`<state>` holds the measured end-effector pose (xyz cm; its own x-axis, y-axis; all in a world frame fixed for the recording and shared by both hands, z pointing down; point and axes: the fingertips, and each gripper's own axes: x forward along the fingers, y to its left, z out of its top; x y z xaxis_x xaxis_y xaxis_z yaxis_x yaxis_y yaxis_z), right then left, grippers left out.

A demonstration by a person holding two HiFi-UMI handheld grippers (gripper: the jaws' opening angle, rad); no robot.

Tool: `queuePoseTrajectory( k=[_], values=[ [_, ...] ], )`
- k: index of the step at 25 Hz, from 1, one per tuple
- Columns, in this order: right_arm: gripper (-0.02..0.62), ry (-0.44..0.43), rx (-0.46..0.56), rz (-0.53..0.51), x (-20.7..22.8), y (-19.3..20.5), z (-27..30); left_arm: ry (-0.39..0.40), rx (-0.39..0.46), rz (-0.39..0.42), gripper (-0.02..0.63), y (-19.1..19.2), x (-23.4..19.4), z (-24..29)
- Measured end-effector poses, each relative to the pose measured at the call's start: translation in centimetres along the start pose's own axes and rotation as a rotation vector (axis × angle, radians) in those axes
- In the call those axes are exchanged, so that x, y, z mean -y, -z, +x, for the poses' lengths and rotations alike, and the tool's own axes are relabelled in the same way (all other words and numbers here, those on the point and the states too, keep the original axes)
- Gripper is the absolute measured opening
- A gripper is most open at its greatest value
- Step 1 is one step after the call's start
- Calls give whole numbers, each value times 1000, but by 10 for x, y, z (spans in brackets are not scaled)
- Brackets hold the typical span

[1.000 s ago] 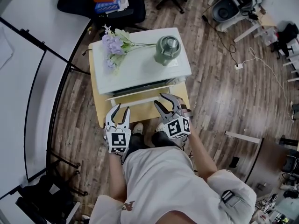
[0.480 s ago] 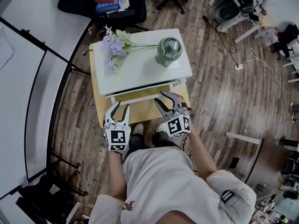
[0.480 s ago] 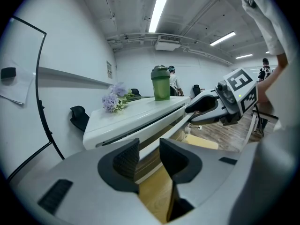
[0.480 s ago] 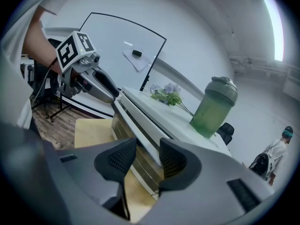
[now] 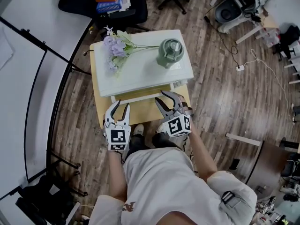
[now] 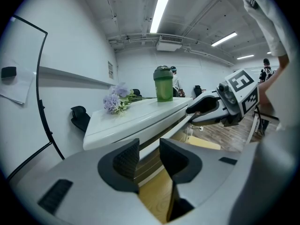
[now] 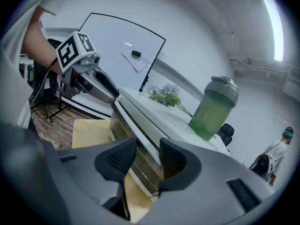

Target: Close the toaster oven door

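Observation:
A white toaster oven [image 5: 140, 71] stands on a small wooden table [image 5: 143, 112]. Its door [image 5: 140, 98] is tilted almost upright against the front, with a narrow dark gap along its top edge. My left gripper [image 5: 120, 106] is shut and empty, just in front of the door's left part. My right gripper [image 5: 164, 96] is also shut, its tips at the door's right end; I cannot tell whether they touch it. In the left gripper view the pads [image 6: 127, 156] frame the oven's front [image 6: 140, 121]. The right gripper view has its pads [image 7: 123, 156] over the door edge [image 7: 140, 125].
A green shaker bottle [image 5: 168, 51] and purple flowers [image 5: 114, 48] lie on the oven's top. A whiteboard on a black stand [image 5: 33, 102] is at the left. Chairs and bags [image 5: 108, 3] stand behind the table, and a cable [image 5: 253, 60] runs over the floor at the right.
The door has swung up closer to the oven's front, narrowing the gap. Both grippers have moved slightly forward with it.

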<state>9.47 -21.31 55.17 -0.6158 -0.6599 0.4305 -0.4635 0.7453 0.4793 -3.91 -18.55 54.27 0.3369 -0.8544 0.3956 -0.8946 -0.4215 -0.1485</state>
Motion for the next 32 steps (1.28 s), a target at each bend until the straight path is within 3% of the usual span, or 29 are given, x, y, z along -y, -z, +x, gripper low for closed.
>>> queuePoseTrajectory(
  k=[15,19,25,32],
  values=[
    [164,19,-13,36,2,-1,3,9,7,-7,126,-1,-3,1],
    [167,56,-31,61,3,-1,3,16,20,-44,129,-1,-4,1],
    [187,110,28,233,3,-20,-13,36,71,-106,170,-9,-3,-4],
    [190,150,92,359,-5,-46,-39,64,147,-70,170,-30,3,-25]
  ],
)
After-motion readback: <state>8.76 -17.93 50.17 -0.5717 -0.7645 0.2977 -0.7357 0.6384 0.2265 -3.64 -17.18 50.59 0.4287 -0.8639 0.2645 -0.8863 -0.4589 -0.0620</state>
